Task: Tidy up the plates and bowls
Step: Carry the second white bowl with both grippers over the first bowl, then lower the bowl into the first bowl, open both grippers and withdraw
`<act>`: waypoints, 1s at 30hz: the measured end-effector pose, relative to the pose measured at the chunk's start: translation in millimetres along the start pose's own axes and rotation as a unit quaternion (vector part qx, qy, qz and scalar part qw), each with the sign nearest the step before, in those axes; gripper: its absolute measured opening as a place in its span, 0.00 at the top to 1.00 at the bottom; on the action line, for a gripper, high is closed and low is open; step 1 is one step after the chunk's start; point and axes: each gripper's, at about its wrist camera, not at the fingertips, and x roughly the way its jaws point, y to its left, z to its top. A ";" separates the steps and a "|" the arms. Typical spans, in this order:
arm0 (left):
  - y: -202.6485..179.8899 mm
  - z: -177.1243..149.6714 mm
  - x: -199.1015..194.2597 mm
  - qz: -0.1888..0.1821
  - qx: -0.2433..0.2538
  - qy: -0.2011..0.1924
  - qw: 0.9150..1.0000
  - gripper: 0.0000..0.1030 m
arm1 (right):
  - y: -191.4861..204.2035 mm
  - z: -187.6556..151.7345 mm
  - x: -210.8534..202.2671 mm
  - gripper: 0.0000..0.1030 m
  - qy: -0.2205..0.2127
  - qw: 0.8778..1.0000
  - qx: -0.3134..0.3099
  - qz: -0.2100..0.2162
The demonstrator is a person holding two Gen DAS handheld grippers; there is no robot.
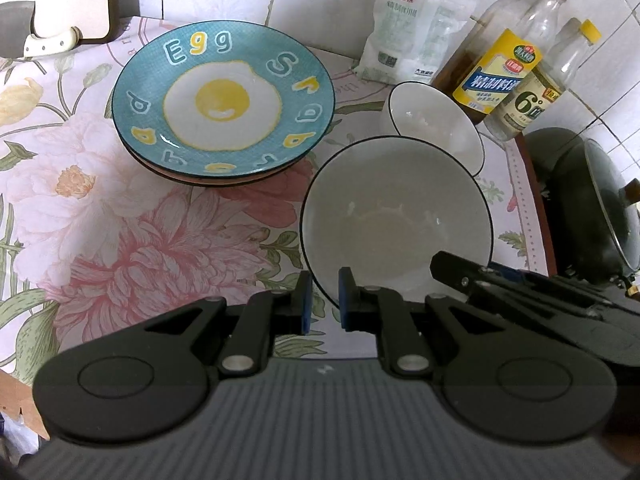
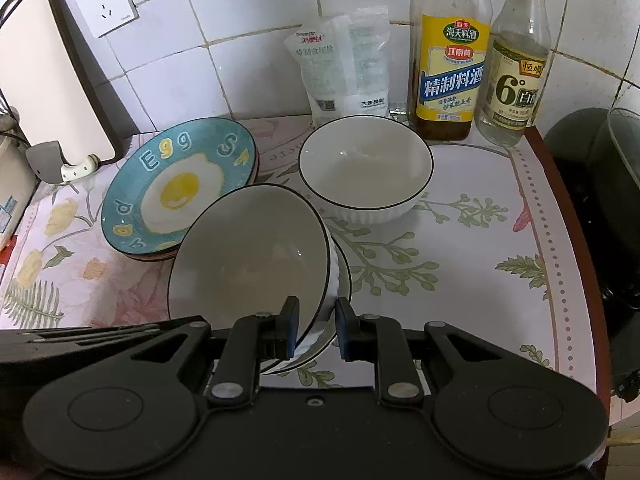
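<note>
A blue plate with a fried-egg picture (image 1: 222,104) lies on top of another plate on the flowered cloth, back left; it also shows in the right wrist view (image 2: 176,188). A white bowl with a dark rim (image 1: 396,220) is tilted; both grippers straddle its rim. My left gripper (image 1: 324,300) has its blue pads on either side of the near rim. My right gripper (image 2: 316,328) closes on the same bowl (image 2: 248,256), which sits tilted over a second bowl below it. Another white bowl (image 2: 366,168) stands upright behind, also seen in the left wrist view (image 1: 436,124).
Two sauce bottles (image 2: 450,52) (image 2: 514,60) and a salt bag (image 2: 344,64) stand at the tiled back wall. A cutting board (image 2: 52,72) leans at the left. A dark wok (image 1: 592,208) sits beyond the counter's right edge (image 2: 576,240).
</note>
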 end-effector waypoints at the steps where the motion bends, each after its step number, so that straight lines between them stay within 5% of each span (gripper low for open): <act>1: -0.3 0.1 1.3 0.000 0.000 0.001 1.000 0.89 | 0.1 0.0 1.8 0.77 0.001 1.000 -0.004 -0.002; 15: -3.9 0.0 -11.4 0.011 0.021 -0.009 1.000 0.87 | -13.2 -7.4 5.2 0.68 -0.028 0.999 -0.021 0.013; 24: -11.6 -0.5 -51.1 0.007 0.075 -0.017 0.997 0.78 | -36.8 -5.3 -42.5 0.61 -0.056 0.996 0.003 0.064; 30: -21.7 4.4 -76.6 -0.002 0.113 -0.028 0.993 0.67 | -54.3 1.4 -74.1 0.47 -0.060 0.995 0.012 0.083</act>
